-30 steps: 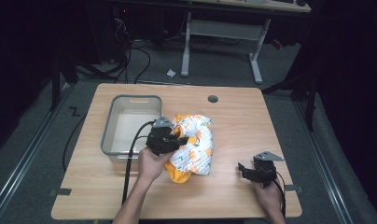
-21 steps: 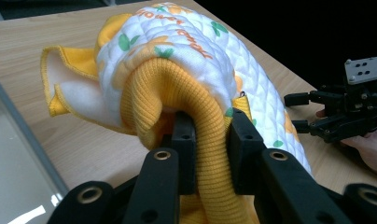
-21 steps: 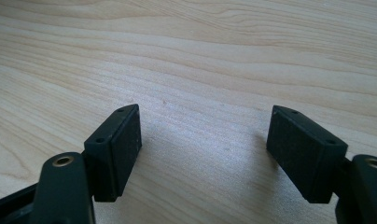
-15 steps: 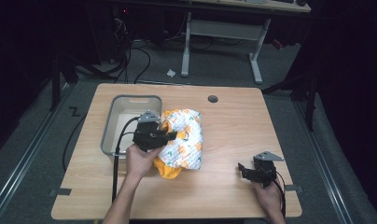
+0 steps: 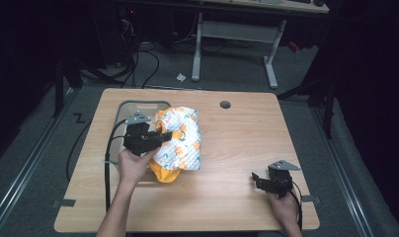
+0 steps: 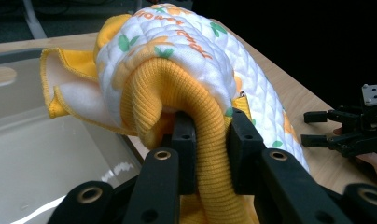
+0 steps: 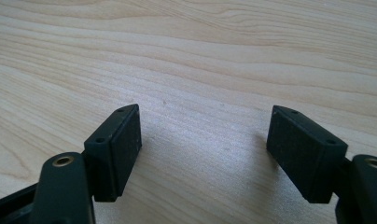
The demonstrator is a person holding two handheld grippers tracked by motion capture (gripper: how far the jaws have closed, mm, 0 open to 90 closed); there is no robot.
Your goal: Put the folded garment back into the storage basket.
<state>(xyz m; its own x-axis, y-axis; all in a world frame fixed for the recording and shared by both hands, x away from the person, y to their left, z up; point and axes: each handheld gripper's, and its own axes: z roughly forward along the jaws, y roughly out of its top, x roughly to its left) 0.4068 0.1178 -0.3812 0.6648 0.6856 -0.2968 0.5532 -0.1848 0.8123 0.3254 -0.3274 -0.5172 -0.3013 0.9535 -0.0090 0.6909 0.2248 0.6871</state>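
Note:
A quilted white garment (image 5: pixel 181 140) with orange and green prints and a yellow lining hangs bunched from my left gripper (image 5: pixel 163 139). In the left gripper view the jaws pinch its yellow ribbed cuff (image 6: pixel 203 116), so my left gripper (image 6: pixel 210 135) is shut on it. The garment (image 6: pixel 191 46) sits at the right rim of a clear plastic bin (image 5: pixel 138 104), partly over it. My right gripper (image 5: pixel 258 180) rests low over the table near the front right, open with nothing between its jaws (image 7: pixel 203 140). It also shows far off as the right gripper (image 6: pixel 319 128).
The bin (image 6: pixel 32 140) looks empty and stands at the table's left. A round cable hole (image 5: pixel 225 104) is near the table's (image 5: pixel 247 143) far edge. A black cable (image 5: pixel 107 163) trails from the left gripper. Dark floor and a desk frame lie beyond.
My left gripper has carried the garment to the left and slightly up, from the table's middle to the bin's right rim. The right gripper has stayed put.

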